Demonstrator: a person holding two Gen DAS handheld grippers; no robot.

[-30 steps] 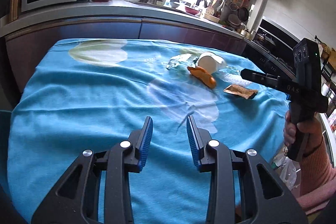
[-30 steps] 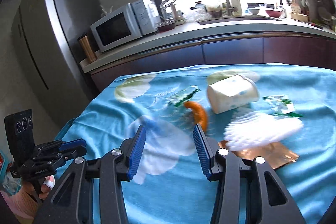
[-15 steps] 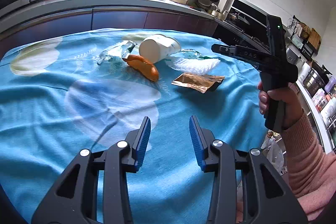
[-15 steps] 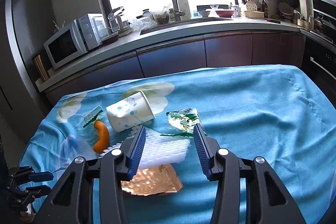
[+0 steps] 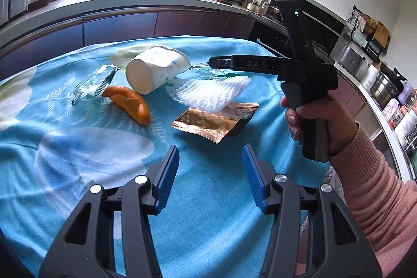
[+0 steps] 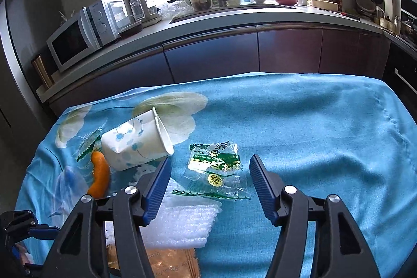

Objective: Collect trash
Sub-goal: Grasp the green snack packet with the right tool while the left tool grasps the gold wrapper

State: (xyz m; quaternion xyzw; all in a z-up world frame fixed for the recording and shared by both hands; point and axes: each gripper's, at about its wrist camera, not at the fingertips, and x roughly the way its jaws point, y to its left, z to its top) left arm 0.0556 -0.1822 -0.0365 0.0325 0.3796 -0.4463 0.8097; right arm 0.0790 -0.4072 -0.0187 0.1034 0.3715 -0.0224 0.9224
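Observation:
Trash lies on the blue flowered tablecloth [image 5: 78,173]: a tipped white paper cup [image 5: 156,72], an orange peel [image 5: 130,103], a clear wrapper [image 5: 96,84], a white foam net [image 5: 211,93] and a gold foil packet [image 5: 216,121]. My left gripper [image 5: 211,168] hovers just short of the foil packet, its jaws opening with nothing between them. My right gripper [image 6: 209,173] hangs over a green-and-clear wrapper [image 6: 216,168], which shows between its opening jaws, untouched. In the right wrist view the cup [image 6: 135,145], peel [image 6: 100,176] and foam net [image 6: 182,223] lie to the left.
A kitchen counter [image 6: 234,17] with a microwave [image 6: 83,33], sink tap and bottles runs behind the table. Dark cabinets stand below it. An oven and shelves of pots are at the right [image 5: 365,64]. A hand in a pink sleeve [image 5: 365,173] holds the right gripper.
Both grippers have swung toward the trash pile and their jaws have widened. The left now faces the foil packet. The right has moved over the green wrapper.

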